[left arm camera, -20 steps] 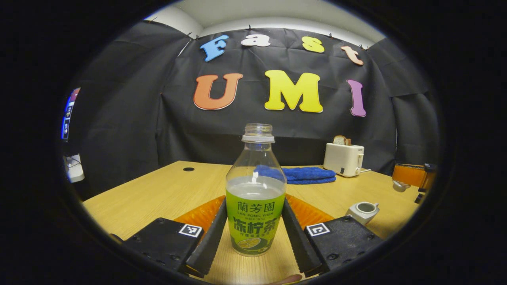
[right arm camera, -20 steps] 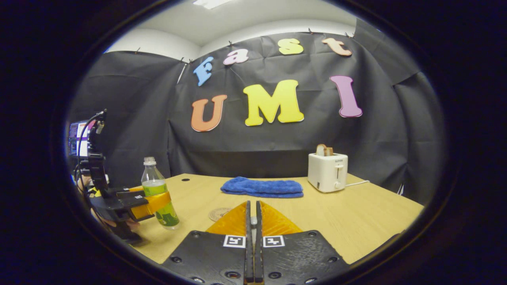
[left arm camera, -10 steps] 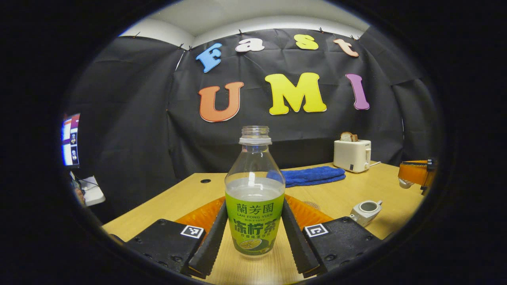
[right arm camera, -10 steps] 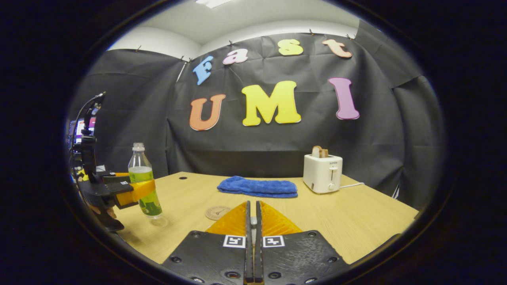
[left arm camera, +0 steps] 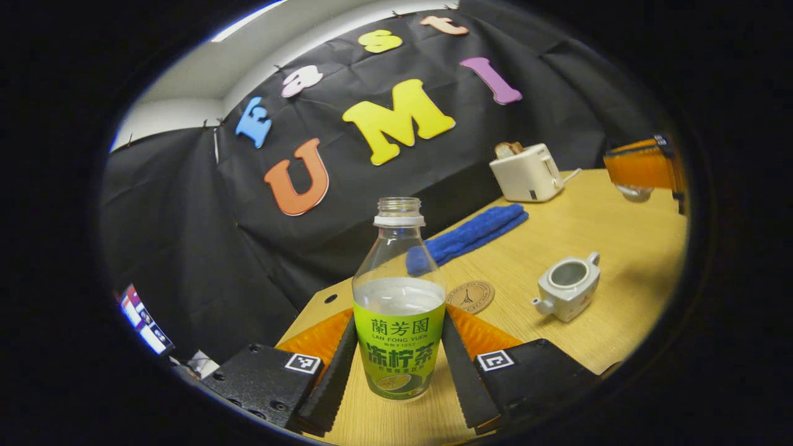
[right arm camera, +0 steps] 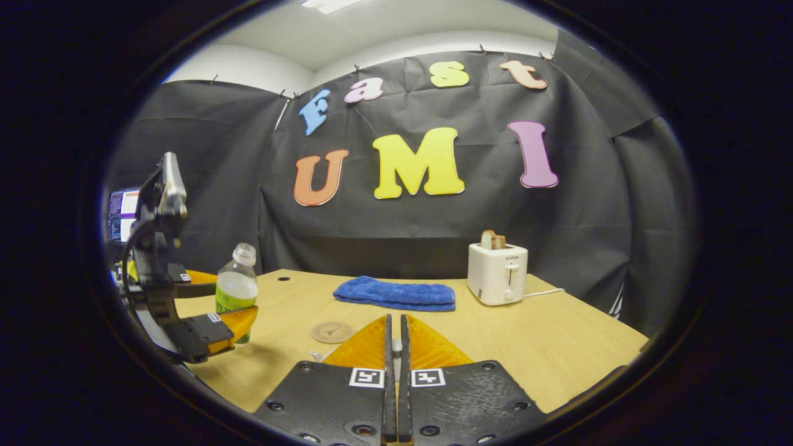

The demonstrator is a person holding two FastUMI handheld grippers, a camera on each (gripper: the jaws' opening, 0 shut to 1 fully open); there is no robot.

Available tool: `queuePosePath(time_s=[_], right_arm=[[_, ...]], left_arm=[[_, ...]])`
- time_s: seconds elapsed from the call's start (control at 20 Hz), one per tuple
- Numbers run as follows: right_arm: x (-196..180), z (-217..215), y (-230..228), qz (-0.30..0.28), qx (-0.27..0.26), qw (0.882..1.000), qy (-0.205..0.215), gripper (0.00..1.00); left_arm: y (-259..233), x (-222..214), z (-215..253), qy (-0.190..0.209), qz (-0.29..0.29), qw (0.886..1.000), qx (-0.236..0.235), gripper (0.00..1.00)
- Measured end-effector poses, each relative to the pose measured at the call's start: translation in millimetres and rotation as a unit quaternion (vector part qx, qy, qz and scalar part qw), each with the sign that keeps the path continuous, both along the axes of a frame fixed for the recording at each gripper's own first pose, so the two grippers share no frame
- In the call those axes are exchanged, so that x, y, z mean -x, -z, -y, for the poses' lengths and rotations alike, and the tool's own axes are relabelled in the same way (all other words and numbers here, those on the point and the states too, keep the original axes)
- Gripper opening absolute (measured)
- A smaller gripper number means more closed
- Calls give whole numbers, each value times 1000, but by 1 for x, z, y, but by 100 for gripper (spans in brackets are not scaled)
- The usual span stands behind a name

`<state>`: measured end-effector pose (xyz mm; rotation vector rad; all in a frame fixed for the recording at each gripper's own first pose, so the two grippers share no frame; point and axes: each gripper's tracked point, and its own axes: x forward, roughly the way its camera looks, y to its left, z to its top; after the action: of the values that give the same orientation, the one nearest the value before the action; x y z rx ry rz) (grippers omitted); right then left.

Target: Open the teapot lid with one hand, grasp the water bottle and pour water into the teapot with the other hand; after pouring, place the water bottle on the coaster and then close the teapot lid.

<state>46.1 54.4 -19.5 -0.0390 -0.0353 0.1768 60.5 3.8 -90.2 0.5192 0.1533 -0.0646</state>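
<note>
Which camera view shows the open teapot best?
The left gripper view: the white teapot stands lidless on the table, its opening and spout plain to see. In the right gripper view I cannot make out the teapot.

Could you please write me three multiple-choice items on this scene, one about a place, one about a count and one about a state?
1. Where does the round brown coaster lie?
A. On the wooden table, between the folded blue towel and the left gripper
B. On top of the white toaster
C. Under the small white teapot

2. How many teapots stand on the table?
A. Three
B. One
C. Two

3. How is the teapot?
A. Lidded
B. Tipped over
C. Open, upright

Answers: 1 A, the left gripper view shows it bare on the wood there; 2 B, one is seen; 3 C, its hollow mouth shows.
</note>
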Motion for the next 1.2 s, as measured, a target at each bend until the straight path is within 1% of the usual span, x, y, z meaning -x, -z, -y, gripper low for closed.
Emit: queuePosePath(time_s=[0.1, 0.15, 0.2, 0.3, 0.45, 0.6, 0.7, 0.8, 0.9, 0.95, 1.0, 1.15, 1.2], right_arm=[[0, 10, -1, 4, -7, 1000, 2, 2], [-1, 14, 1, 1, -10, 1000, 1, 0], [-2, 20, 4, -3, -12, 1000, 6, 1], [-4, 32, 5, -7, -9, 1000, 17, 1], [-5, 44, 3, -5, -3, 1000, 28, 1], [-5, 50, 1, -7, -11, 1000, 28, 1], [-5, 53, 1, -9, -13, 999, 30, 1], [-5, 60, -3, -5, -16, 999, 39, 1], [-3, 61, -5, -3, -19, 999, 39, 1], [-2, 64, -6, -1, -23, 999, 41, 1], [-2, 66, -8, 0, -26, 999, 42, 1], [-2, 71, -10, -1, -39, 998, 42, 1], [-2, 73, -10, -1, -44, 998, 43, 1]], left_arm=[[3, -3, 5, 2, -4, 999, -46, 76], [6, -4, 7, 1, -9, 998, -63, 76], [10, -5, 9, 2, -16, 997, -78, 76], [15, -4, 16, 12, -25, 994, -109, 76], [16, -1, 18, 15, -35, 983, -182, 76], [11, -2, 23, 17, -25, 963, -268, 76], [7, -5, 28, 26, -19, 949, -313, 76], [7, -5, 33, 35, -21, 938, -344, 76], [8, -2, 38, 40, -24, 928, -371, 76], [8, -3, 38, 43, -26, 921, -386, 72], [5, -2, 38, 43, -25, 915, -401, 76], [0, 2, 39, 39, -13, 889, -456, 76], [1, 2, 39, 41, -12, 879, -475, 73]])
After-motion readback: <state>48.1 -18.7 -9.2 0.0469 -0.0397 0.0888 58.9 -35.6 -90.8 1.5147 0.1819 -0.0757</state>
